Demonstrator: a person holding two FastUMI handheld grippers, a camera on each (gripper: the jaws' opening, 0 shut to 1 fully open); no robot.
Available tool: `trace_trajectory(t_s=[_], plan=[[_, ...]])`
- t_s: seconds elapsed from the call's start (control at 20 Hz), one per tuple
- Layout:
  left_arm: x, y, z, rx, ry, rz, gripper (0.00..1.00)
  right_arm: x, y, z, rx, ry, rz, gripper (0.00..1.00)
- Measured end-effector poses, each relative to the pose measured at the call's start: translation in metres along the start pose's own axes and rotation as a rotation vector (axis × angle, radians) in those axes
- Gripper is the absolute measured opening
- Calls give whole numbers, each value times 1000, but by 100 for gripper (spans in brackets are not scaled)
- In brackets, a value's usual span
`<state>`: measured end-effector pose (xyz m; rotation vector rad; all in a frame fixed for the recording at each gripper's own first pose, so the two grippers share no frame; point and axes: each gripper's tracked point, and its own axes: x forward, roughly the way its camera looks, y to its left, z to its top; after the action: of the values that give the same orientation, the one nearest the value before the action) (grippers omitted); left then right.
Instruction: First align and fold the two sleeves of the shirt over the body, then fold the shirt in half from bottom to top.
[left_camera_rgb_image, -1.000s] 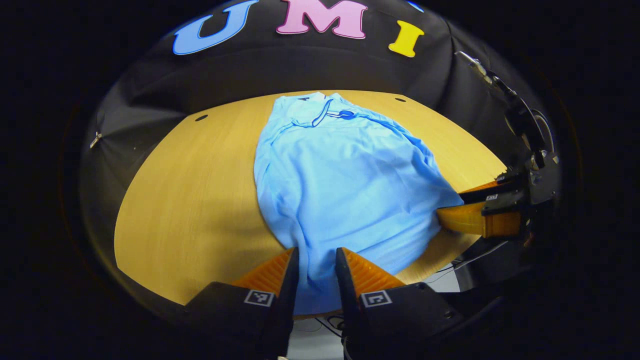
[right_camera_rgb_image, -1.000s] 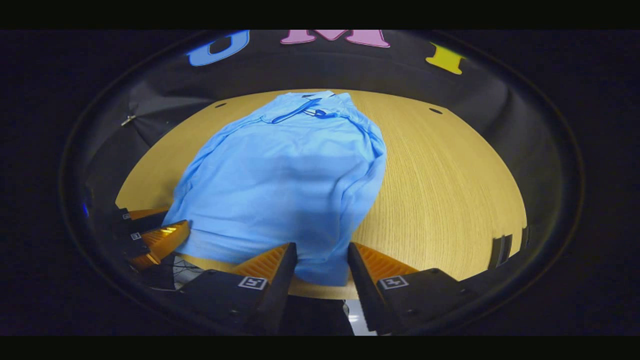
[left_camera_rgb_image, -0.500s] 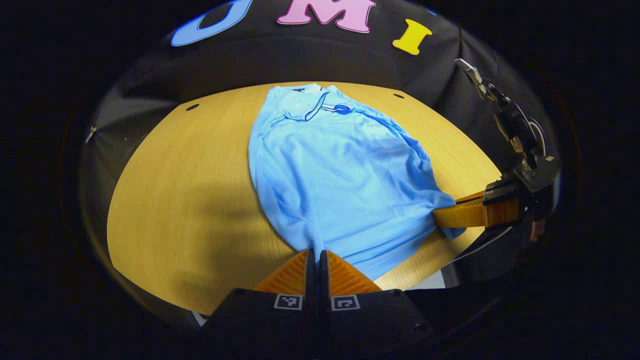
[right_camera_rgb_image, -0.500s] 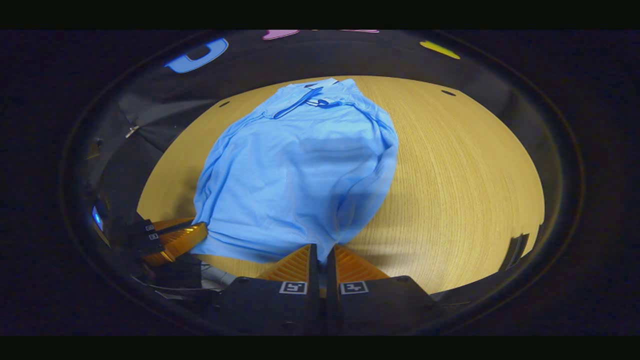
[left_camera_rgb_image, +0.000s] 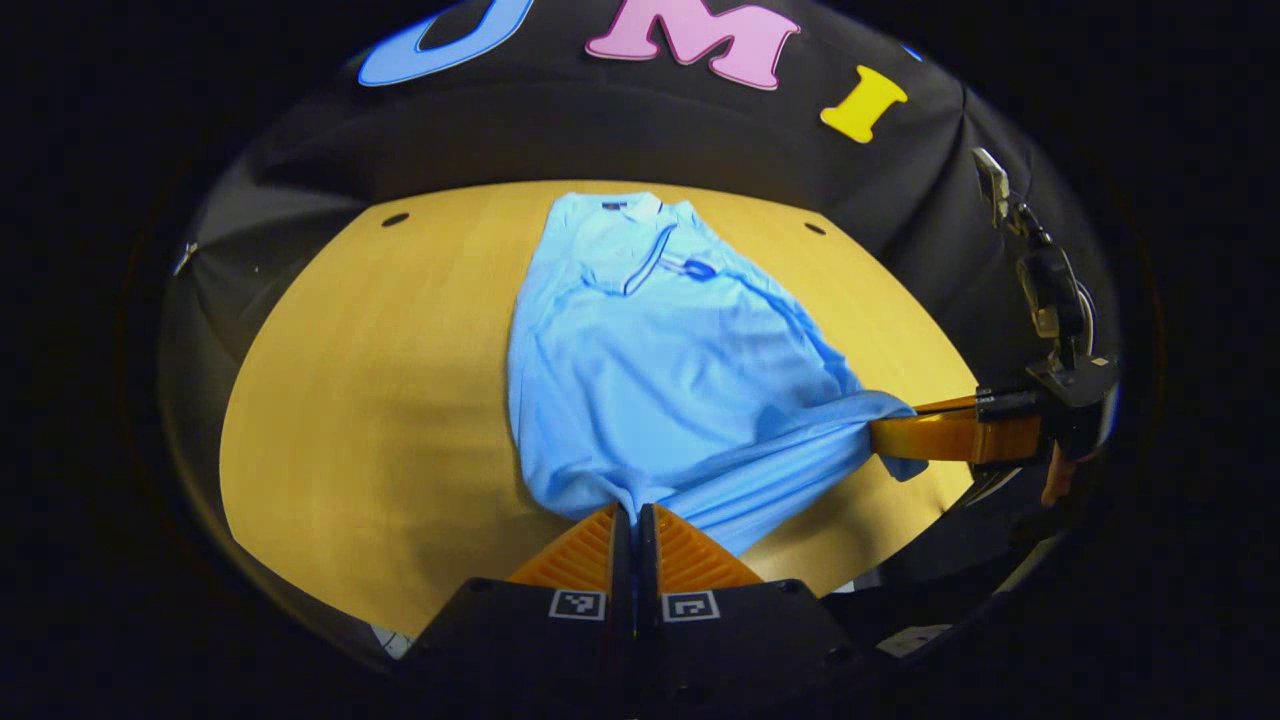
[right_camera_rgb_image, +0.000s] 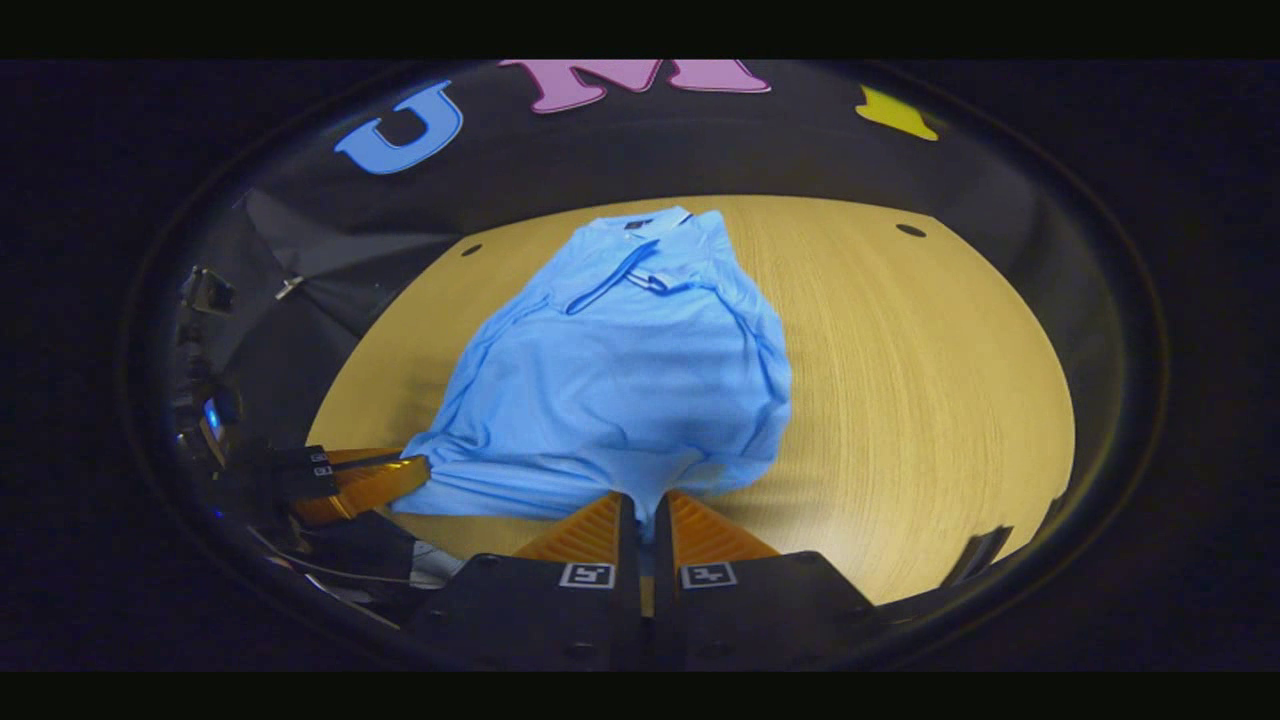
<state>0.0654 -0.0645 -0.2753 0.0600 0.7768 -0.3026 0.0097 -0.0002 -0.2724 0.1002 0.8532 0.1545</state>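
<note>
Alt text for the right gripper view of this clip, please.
A light blue shirt lies on a wooden table, collar at the far end, sleeves already folded in. The right tongs, at the bottom of the view, are shut on the shirt's near hem; the left tongs, at lower left, pinch the hem's other corner.

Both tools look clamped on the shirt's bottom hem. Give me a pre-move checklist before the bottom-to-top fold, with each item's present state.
1. Left tool shut on the hem of the shirt: ok.
2. Right tool shut on the hem's other corner: ok.
3. Sleeves folded over the body: ok, none sticks out sideways.
4. Hem taut between the tools: ok, raised in a straight ridge.
5. Collar end flat on the table: ok.
6. Sleeves aligned under the fold: cannot tell.
</note>
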Motion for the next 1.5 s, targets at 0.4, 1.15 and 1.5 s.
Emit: trace_trajectory(t_s=[0.4, 1.15, 1.5], plan=[[14, 18, 149, 30, -125, 16, 6, 13, 2, 159, -85, -175, 67, 3], [170, 100, 369, 112, -283, 98, 6, 151, -31, 384, -141, -348, 58, 9], [263, 156, 374, 146, -263, 221, 12, 225, -44, 384, -182, -304, -60, 4]])
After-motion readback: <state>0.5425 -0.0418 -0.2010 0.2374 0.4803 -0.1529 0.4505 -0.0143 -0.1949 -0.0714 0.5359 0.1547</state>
